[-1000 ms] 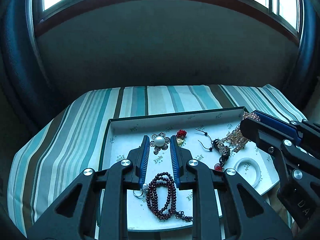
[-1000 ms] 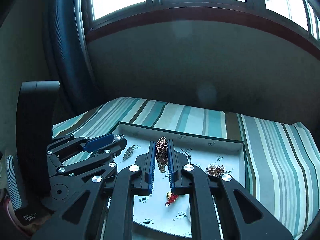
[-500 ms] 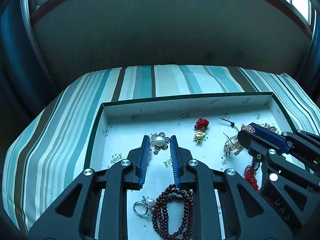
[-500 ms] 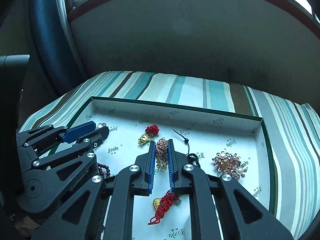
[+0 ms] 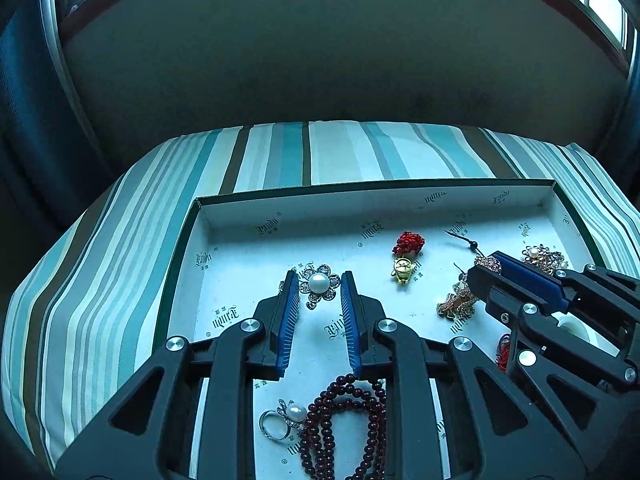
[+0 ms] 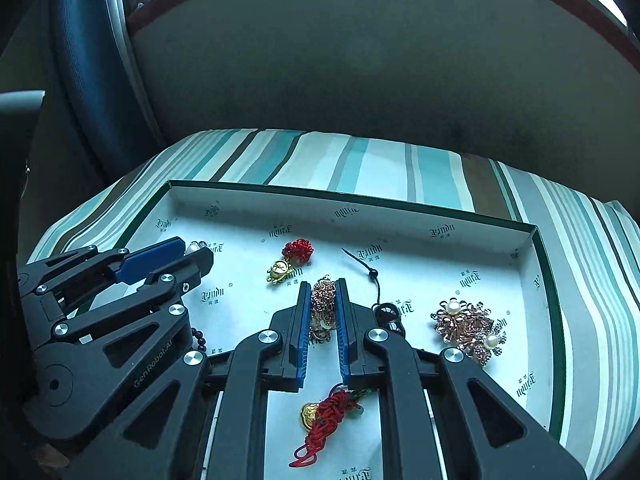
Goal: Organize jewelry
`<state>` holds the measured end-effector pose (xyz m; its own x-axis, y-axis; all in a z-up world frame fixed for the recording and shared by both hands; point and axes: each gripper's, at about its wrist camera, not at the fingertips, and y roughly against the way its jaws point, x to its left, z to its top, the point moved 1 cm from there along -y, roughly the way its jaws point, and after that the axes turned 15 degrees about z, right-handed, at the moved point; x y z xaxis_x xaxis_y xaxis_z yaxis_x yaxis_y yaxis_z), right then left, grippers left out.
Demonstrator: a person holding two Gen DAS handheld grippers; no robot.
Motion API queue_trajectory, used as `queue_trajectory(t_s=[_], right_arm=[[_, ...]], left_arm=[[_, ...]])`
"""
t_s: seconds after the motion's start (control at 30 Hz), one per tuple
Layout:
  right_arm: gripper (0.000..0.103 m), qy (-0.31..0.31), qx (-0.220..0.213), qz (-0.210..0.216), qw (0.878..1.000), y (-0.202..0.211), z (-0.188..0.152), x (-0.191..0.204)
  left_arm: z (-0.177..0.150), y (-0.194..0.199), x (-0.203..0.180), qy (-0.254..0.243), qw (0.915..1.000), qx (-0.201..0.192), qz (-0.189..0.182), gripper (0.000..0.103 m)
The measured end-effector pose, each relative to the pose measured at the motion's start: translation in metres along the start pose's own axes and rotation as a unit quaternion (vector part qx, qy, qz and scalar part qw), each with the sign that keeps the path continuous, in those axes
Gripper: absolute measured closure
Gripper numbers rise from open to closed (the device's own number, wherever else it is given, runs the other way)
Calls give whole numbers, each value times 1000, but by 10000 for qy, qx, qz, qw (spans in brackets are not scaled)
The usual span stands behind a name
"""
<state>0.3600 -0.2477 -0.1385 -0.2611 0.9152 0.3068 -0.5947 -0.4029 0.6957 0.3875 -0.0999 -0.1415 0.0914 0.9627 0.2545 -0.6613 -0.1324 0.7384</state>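
A: Jewelry everywhere in the white tray (image 5: 240, 216) on the striped cloth (image 5: 120, 240). Left gripper (image 5: 319, 286) hovers with its jaws apart, empty, the pearl flower brooch (image 5: 319, 285) sitting right between its tips.

B: And the right gripper (image 6: 323, 292)?

A: Jaws narrow, close on both sides of the rose-gold chain piece (image 6: 323, 300); whether they actually pinch it, I cannot tell.

B: Around them?

A: Gold charm with red knot (image 6: 290, 260) beyond, pearl cluster brooch (image 6: 468, 326) at right, dark bead bracelet (image 5: 344, 428) and pearl ring (image 5: 282, 420) near the left gripper.
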Motion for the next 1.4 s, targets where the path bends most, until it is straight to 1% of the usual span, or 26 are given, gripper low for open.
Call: queue_trajectory(t_s=[0.33, 0.37, 0.4, 0.43, 0.47, 0.5, 0.53, 0.63, 0.73, 0.87, 0.9, 0.93, 0.97, 1.0, 1.03, 1.13, 1.2, 1.33, 1.4], right_arm=[[89, -5, 10, -27, 10000, -3, -1, 0], [89, -14, 9, -28, 10000, -3, -1, 0], [89, -26, 8, -30, 10000, -3, -1, 0], [89, -35, 7, -31, 10000, -3, -2, 0], [89, -42, 9, -34, 10000, -4, -2, 0], [84, -44, 11, -37, 10000, -4, -2, 0], [77, -66, 7, -66, 10000, -3, -2, -1], [66, -120, -53, -101, 9999, -1, -2, -2], [61, -90, -82, -151, 9998, 1, -2, -3], [53, -110, -138, -221, 9996, 5, -3, -6], [49, -113, -156, -245, 9995, 7, -3, -7], [44, -112, -177, -277, 9994, 9, -4, -8], [42, -107, -202, -320, 9992, 10, -4, -8], [38, -104, -229, -350, 9991, 12, -4, -9], [34, -110, -255, -369, 9989, 15, -5, -11], [28, -129, -326, -456, 9983, 20, -6, -13], [26, -112, -376, -521, 9979, 24, -7, -15], [25, -200, -412, -599, 9972, 29, -10, -20], [24, -246, -437, -639, 9967, 32, -12, -22]], left_arm=[[0, -3, -1, -14, 10000, 17, -21, 80], [0, -3, -1, -12, 10000, 14, -22, 79], [0, -3, -2, -8, 10000, 17, -18, 75], [0, -3, -1, -1, 10000, 8, -15, 67], [0, -2, -1, 1, 10000, -5, -17, 66], [0, -2, -2, -6, 10000, -16, -18, 66], [0, -1, -1, -11, 10000, -25, -17, 66], [1, -2, 3, 71, 10000, -5, -6, 66], [1, -2, 7, 108, 9999, -12, 32, 63], [0, -2, 12, 179, 9998, -42, 83, 50], [0, -2, 13, 206, 9997, -39, 86, 47], [1, -2, 14, 221, 9997, -42, 79, 46], [1, -2, 15, 232, 9997, -50, 83, 44], [1, -1, 16, 244, 9996, -65, 101, 39], [1, 0, 17, 259, 9995, -88, 125, 37], [1, 3, 18, 288, 9994, -157, 135, 30], [1, 5, 18, 291, 9992, -195, 184, 23], [1, 9, 18, 264, 9988, -303, 280, 16], [0, 11, 19, 290, 9982, -333, 409, 12]])
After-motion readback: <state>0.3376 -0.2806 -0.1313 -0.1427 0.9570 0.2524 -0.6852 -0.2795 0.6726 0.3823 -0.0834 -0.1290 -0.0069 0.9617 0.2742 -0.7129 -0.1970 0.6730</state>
